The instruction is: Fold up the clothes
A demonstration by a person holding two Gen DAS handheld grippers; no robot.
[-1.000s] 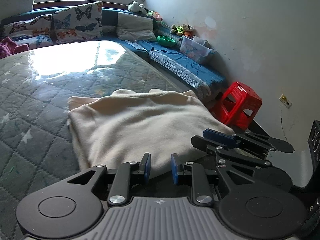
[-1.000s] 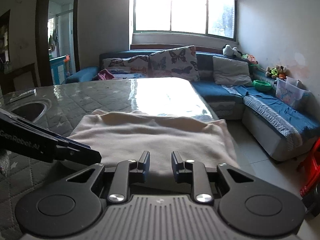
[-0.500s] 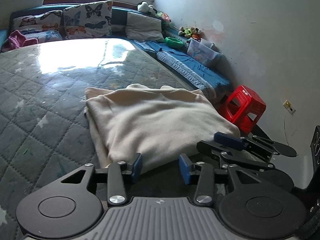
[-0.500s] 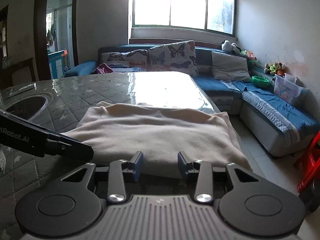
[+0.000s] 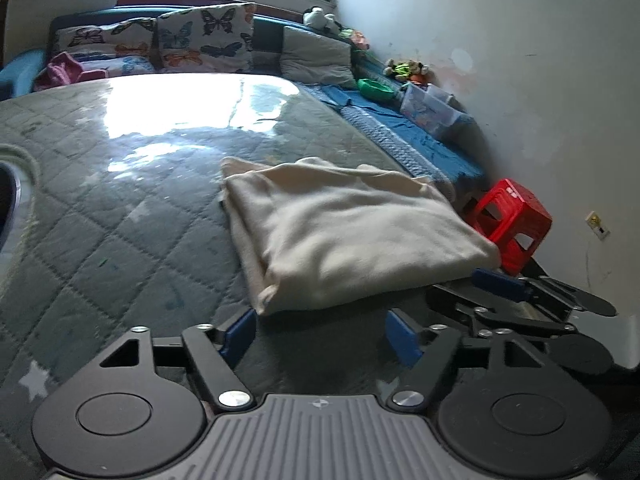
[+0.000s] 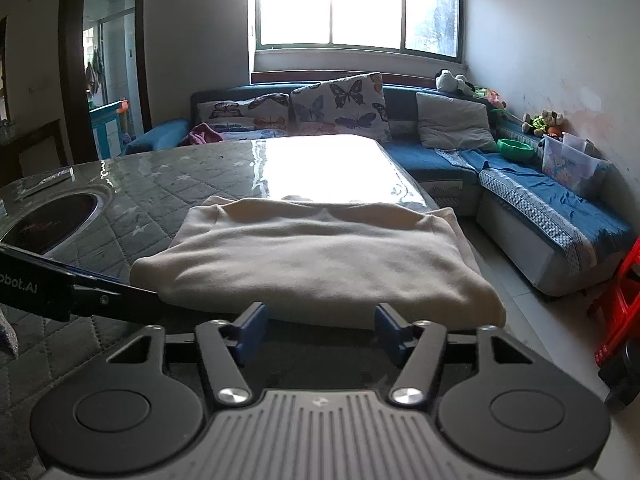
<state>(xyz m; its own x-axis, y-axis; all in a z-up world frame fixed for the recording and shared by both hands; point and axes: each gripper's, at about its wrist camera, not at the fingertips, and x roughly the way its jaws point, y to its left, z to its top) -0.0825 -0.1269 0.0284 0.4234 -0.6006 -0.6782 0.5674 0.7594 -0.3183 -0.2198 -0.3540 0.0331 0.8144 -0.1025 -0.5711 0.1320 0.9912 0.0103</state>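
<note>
Quilted table (image 5: 120,220), folded cream garment (image 6: 320,256) free, far edge glare-hidden; both grippers' fingers (image 5: 240,334) opening, empty.

Red stool (image 6: 620,312) cut off at right edge, round dark inset (image 5: 6,196) cropped at left edge

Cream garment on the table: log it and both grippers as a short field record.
garment: cream garment, folded, flat on the quilted table
left gripper: jaws opening, nothing between them, just short of the garment's near edge
right gripper: jaws opening, nothing between them
beyond table: blue sofa, red stool
</note>
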